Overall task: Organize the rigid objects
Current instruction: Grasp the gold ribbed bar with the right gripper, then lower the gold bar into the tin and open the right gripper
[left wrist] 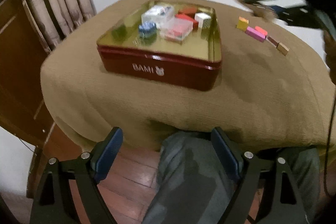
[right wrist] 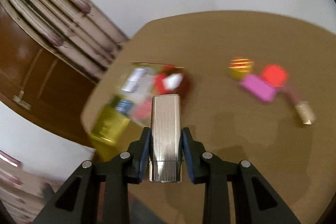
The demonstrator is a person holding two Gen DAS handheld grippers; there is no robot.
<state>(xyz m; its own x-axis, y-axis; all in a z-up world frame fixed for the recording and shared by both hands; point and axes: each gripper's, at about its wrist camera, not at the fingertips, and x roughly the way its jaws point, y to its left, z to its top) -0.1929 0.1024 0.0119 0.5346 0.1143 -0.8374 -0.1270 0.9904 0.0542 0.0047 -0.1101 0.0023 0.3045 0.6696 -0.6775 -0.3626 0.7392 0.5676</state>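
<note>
left wrist view: a table under a tan cloth [left wrist: 126, 98] stands against a white wall, a curtain to one side. on it sits a red tin [left wrist: 161, 68], already holding several small boxes. well to its right, five small blocks [left wrist: 260, 34] lie loose on the cloth. the left gripper [left wrist: 167, 152] hangs released and empty off the near edge.

right wrist view: blurred cloth, the tin at left. the right gripper [right wrist: 166, 152] is clenched on a ribbed silver box [right wrist: 166, 135], raised off the cloth. my guess: past halfway, with this box and the five blocks left.

Left gripper [left wrist: 167, 152] fingers spread wide; right gripper [right wrist: 166, 155] clamped.
</note>
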